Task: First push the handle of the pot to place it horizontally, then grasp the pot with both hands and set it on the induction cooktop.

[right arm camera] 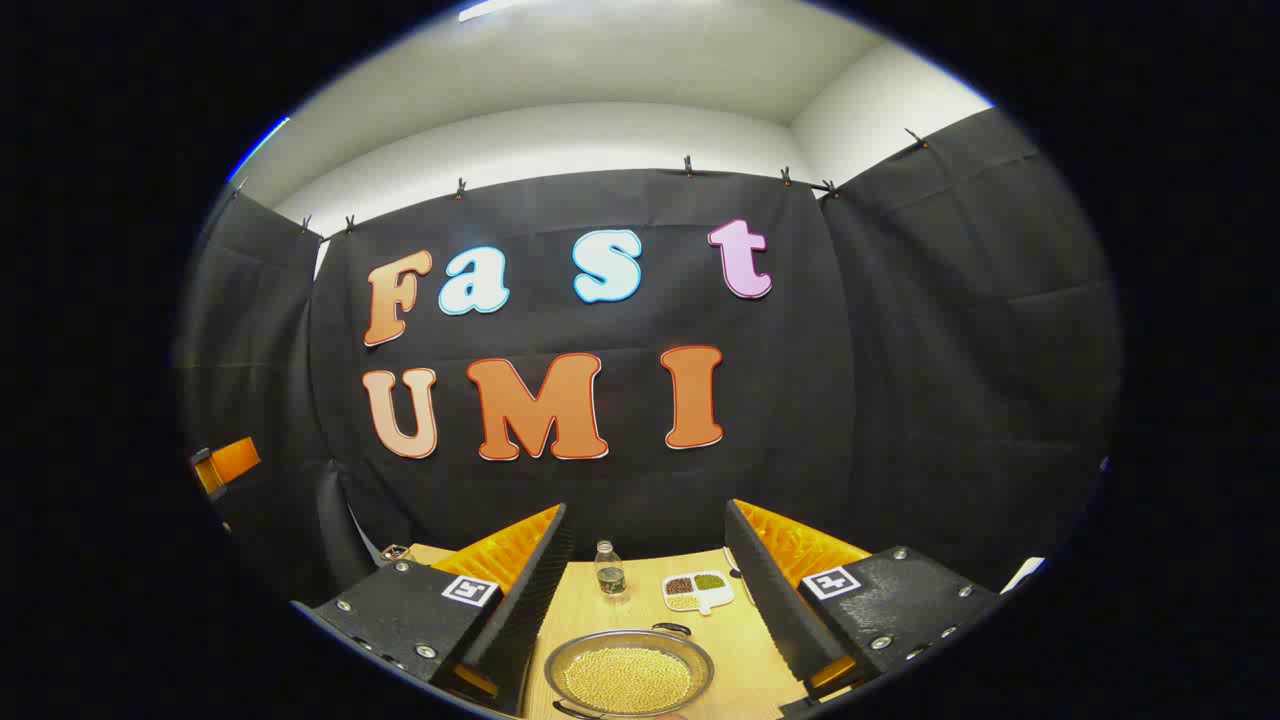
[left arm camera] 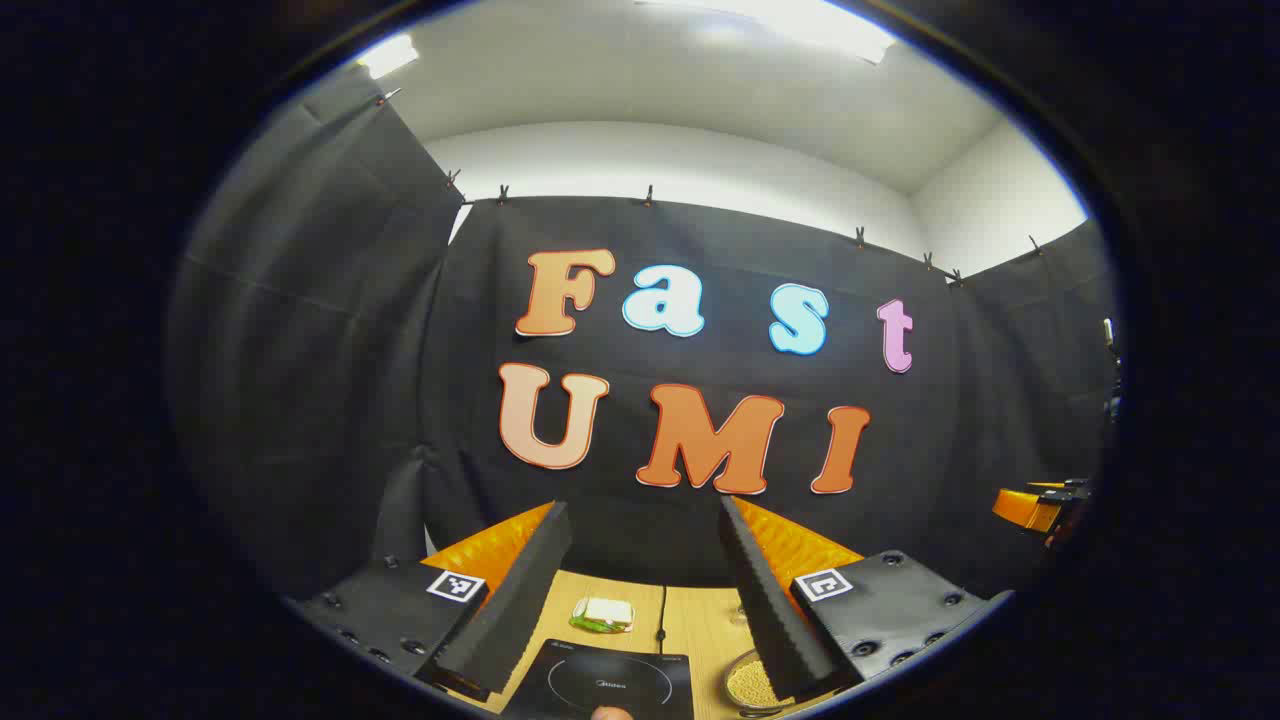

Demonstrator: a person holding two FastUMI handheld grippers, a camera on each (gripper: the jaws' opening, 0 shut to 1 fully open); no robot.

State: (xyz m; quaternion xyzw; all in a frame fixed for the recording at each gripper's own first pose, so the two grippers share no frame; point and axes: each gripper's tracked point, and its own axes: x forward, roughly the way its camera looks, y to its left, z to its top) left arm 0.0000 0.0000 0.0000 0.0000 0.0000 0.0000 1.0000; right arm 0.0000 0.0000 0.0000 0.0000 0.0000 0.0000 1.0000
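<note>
Both grippers up high — left gripper (left arm camera: pixel 640 590) and right gripper (right arm camera: pixel 645 590) spread apart, holding nothing. The pot (right arm camera: pixel 628 673) sits right of the induction cooktop (left arm camera: pixel 605 683). I judge the handle push comes first — right gripper must drop.

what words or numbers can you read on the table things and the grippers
cooktop: small print, too blurred to read
bottle: label too small to read
left hand-held gripper: square black-and-white tags, no words
right hand-held gripper: same tags, no words
nothing readable
</note>
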